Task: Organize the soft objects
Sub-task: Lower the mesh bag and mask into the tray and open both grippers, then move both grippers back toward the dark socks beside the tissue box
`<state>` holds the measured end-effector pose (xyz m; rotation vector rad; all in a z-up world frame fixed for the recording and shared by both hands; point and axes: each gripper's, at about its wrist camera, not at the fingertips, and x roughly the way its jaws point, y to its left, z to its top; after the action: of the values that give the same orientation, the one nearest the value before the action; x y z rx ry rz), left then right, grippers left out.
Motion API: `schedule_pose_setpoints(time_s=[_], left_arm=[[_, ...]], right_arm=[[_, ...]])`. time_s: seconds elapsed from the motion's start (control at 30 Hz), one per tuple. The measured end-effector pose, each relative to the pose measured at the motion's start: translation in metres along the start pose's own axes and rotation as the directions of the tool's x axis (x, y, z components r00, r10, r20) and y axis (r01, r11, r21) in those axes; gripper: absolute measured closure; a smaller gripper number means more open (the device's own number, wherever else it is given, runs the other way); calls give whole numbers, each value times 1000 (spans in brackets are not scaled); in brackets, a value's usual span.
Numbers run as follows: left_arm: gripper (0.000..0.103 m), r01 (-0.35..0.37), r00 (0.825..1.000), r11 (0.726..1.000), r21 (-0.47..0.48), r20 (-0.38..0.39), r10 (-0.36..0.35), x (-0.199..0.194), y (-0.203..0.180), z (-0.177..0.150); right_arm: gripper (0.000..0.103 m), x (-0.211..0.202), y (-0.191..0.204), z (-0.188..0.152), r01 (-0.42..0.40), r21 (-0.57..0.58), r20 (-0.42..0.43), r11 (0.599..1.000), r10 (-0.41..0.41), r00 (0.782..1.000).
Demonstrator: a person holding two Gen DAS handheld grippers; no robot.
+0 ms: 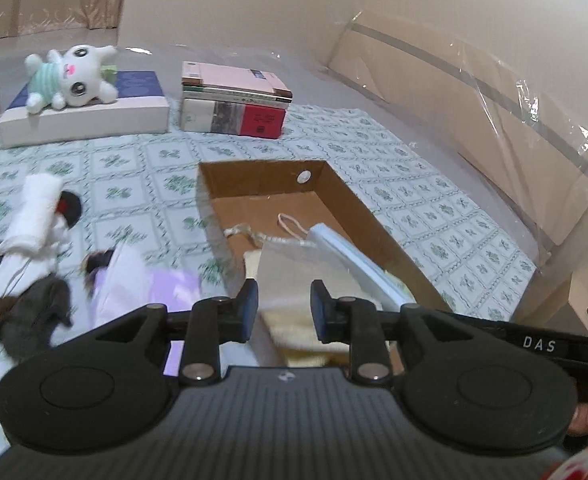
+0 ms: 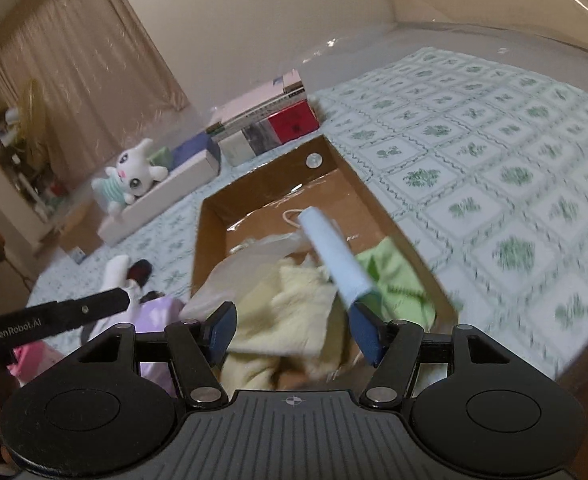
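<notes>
Here, both claws hover empty over the cardboard box [image 2: 209,216] of cloths: left gripper [image 1: 283,306] narrowly parted, right gripper [image 2: 294,330] wide.

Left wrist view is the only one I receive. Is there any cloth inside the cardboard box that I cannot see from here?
Observer: Yes. A green cloth lies in the cardboard box, at its near right corner.
Operator: What is beside it?
Observer: A crumpled cream cloth lies to its left. A pale blue folded piece lies tilted between them.
Operator: And the right claw?
Observer: The right claw is open above the cream cloth and pinches nothing.
</notes>
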<state>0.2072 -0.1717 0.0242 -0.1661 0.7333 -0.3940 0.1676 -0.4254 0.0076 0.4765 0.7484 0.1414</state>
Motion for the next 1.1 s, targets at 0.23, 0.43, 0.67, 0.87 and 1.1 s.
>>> schedule_pose_setpoints(time_s=[0.23,0.43,0.67,0.87,1.1], left_arm=[[75,-10,1000,1000,-20,19,10,-52,16,-35],[71,-49,998,998,-40,38,51,-95,44,-61],[62,-112,992,988,-102,52,117,-138,91,-88],[61,-172,981,977,-127,68,182,-156,118,-96],[60,-188,978,977,-105,67,196,-158,135,-95]], right_arm=[[40,-25,28,-33,-17,5,-7,1000,17,1000],[40,-40,58,-56,-35,-33,6,999,35,999],[40,-38,95,-74,-72,-86,-26,994,70,997],[40,-26,117,-82,-89,-128,-55,988,82,995],[40,-8,132,-87,-115,-153,-91,981,102,991]])
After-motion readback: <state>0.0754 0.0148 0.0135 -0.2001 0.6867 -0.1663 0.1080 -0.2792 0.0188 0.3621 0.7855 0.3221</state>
